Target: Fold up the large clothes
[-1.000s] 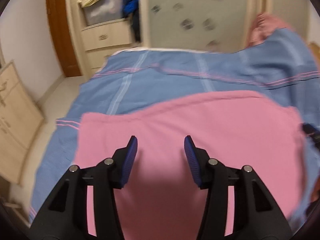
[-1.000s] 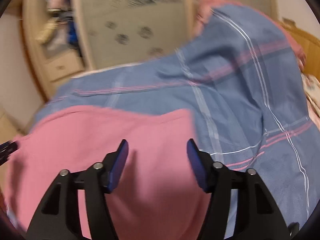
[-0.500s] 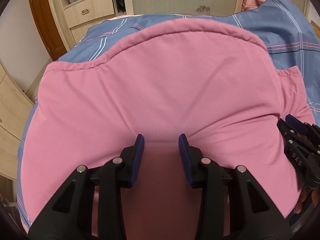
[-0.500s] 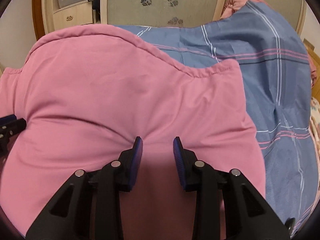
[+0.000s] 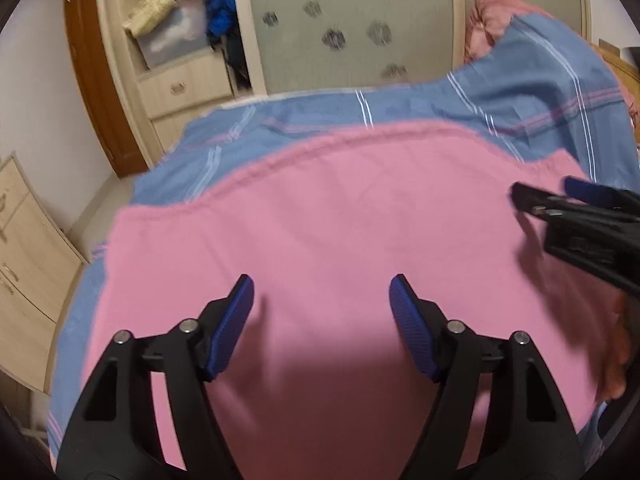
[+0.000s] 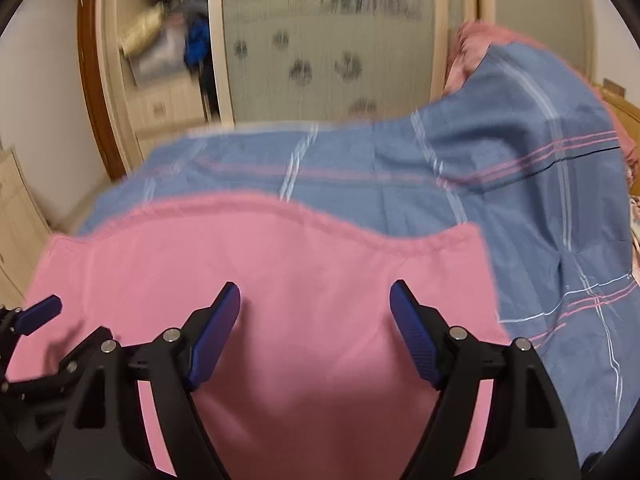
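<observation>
No readable text in either view.
The frosted wardrobe door [image 5: 360, 28] carries only dark paw-print shapes, which are a pattern and not letters. Some marks are on the side of the right gripper [image 5: 560, 200] in the left wrist view, but blur makes them unreadable.

a home bedroom: a bed [image 6: 360, 184] under a blue plaid cover, a wardrobe [image 5: 360, 28] with drawers [image 5: 184, 88] and stuffed shelves behind it.
</observation>
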A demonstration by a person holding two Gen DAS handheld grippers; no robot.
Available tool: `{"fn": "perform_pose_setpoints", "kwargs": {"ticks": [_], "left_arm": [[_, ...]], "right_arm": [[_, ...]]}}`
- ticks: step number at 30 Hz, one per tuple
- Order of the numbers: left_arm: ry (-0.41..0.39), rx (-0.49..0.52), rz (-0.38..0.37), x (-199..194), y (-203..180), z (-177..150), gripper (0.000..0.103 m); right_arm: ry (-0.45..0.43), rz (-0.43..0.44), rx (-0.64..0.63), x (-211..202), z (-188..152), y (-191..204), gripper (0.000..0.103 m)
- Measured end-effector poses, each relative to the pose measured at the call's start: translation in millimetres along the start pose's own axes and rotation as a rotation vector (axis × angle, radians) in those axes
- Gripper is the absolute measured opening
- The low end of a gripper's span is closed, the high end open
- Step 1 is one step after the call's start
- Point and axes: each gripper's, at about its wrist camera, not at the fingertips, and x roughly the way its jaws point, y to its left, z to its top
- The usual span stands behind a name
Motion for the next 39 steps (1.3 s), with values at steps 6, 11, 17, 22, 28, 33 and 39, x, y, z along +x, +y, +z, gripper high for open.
{"fn": "perform_pose_setpoints", "kwargs": {"ticks": [6,11,17,22,28,33,39], "left_arm": [[0.057,-0.011,0.005,35,-2,-4,0.073],[0.059,-0.003,0.02,61,-4,-7,0.076],[0.041,-0.069,-0.038,4,27,-5,0.061],[0.011,-0.102,0.061,-22,65,-32,0.065],[0.11,-0.068,0.096,28,58,-46,0.069],[0.087,-0.119,0.087,-20,66,-47,0.065],[-0.152,-0.14,0.073,-159,45,-76,0.101]], "right_arm": [[0.068,0.054,0.082,40,-11,-13,0.069],[0.08,0.013,0.062,53,-11,-6,0.072],[0.02,0.07,0.085,-12,-16,-23,0.07],[0.019,0.001,0.078,-37,-63,-42,0.07],[0.023,-0.099,0.038,-9,-72,-29,0.074],[0.041,-0.12,0.1,-58,-68,-36,0.074],[-0.216,-0.199,0.08,-216,-115,4,0.102]]}}
